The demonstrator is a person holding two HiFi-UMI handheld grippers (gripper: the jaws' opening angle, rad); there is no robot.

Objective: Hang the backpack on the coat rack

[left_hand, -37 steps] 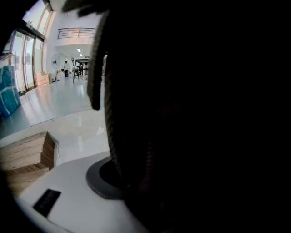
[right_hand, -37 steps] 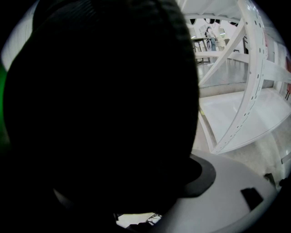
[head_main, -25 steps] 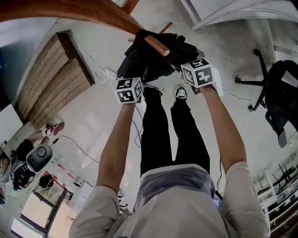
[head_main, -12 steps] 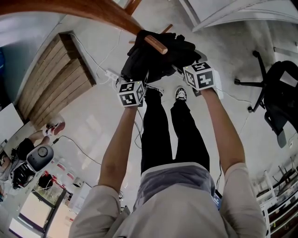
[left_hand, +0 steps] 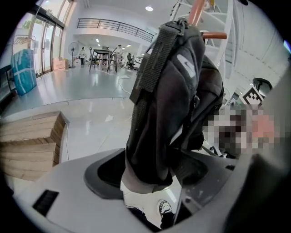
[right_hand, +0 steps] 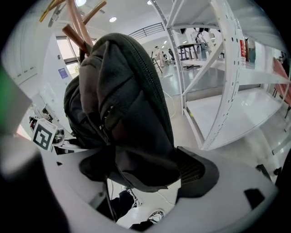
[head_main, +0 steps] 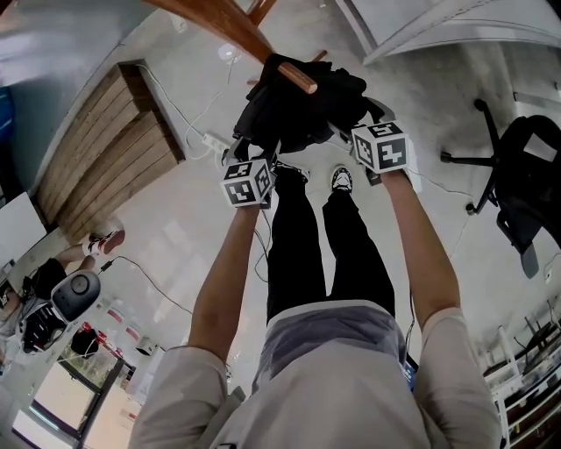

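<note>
Shelving behind backpack, right gripper view only

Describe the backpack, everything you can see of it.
Black fabric backpack, soft and slightly slumped, held up in the air. A webbing strap runs down one side; a zipper curves over the other. The left gripper and right gripper are shut on its lower fabric. Its top sits at a wooden rack peg; hooking unclear.

backpack: matt black cloth | coat rack: smooth wood | floor: glossy
</note>
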